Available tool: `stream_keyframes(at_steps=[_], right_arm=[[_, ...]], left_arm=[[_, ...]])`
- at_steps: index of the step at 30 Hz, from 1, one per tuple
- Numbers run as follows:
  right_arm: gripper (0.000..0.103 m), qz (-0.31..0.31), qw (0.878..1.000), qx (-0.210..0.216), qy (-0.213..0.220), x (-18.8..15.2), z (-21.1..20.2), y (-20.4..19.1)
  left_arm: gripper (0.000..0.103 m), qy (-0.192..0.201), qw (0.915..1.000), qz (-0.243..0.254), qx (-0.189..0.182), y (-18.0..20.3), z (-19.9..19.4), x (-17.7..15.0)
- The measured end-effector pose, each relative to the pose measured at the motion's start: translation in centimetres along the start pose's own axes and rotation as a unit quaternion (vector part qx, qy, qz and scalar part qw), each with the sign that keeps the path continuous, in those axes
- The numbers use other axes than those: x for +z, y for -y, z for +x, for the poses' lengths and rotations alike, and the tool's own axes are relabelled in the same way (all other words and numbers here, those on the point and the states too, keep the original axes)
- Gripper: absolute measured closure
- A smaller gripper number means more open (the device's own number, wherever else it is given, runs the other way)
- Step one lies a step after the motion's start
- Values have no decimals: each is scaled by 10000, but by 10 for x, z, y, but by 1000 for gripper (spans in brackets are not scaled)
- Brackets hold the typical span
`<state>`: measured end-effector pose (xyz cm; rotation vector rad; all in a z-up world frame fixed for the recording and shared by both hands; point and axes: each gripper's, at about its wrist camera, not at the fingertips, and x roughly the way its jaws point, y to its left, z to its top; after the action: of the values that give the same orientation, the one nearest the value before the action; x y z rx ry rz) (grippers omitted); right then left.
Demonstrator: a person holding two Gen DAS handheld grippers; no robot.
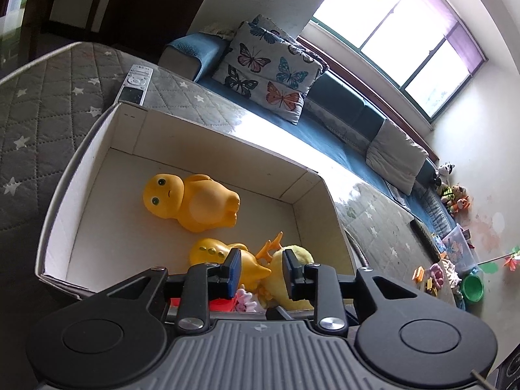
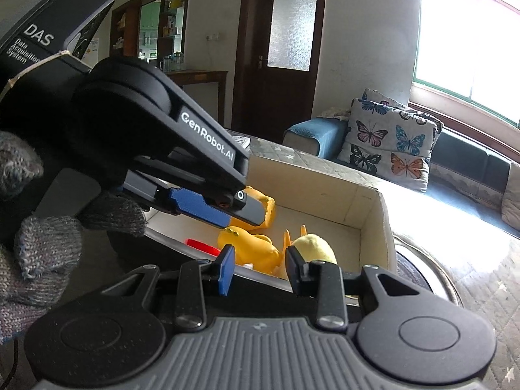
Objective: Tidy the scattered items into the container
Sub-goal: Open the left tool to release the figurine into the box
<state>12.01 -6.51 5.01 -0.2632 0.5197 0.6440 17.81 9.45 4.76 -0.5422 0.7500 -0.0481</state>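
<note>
While both tongs, the left [image 1: 260, 268] and the right [image 2: 260, 268], hang spread and empty over the cardboard box [image 1: 208, 136] on the star-quilted tabletop [image 1: 48, 97], the yellow rubber figure [image 1: 191, 203], second figure [image 1: 227, 256] and plush chick [image 1: 292, 266] lie inside, gathered as tidying wants.

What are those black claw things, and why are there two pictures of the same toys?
They are tongs a person holds, one in each hand, and each carries a camera. One picture looks along the left tongs, the other along the right tongs. The right-hand picture also shows the left tongs from the side and a gloved hand. Both tongs are open, holding nothing. Below is a cardboard box with a yellow doll, another yellow toy and a fluffy chick.
</note>
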Motion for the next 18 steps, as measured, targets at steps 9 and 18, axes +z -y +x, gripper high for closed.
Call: stream_keyframes(at_steps=[9,18], right_arm=[[61,117,9999,-40,19,-8,-20,0],[44,383,9992,-41,-97,-21,-36,3]], left_arm=[[70,160,9992,353,114,7,-20,-11],[70,326,9962,769,244,6,-44,-32]])
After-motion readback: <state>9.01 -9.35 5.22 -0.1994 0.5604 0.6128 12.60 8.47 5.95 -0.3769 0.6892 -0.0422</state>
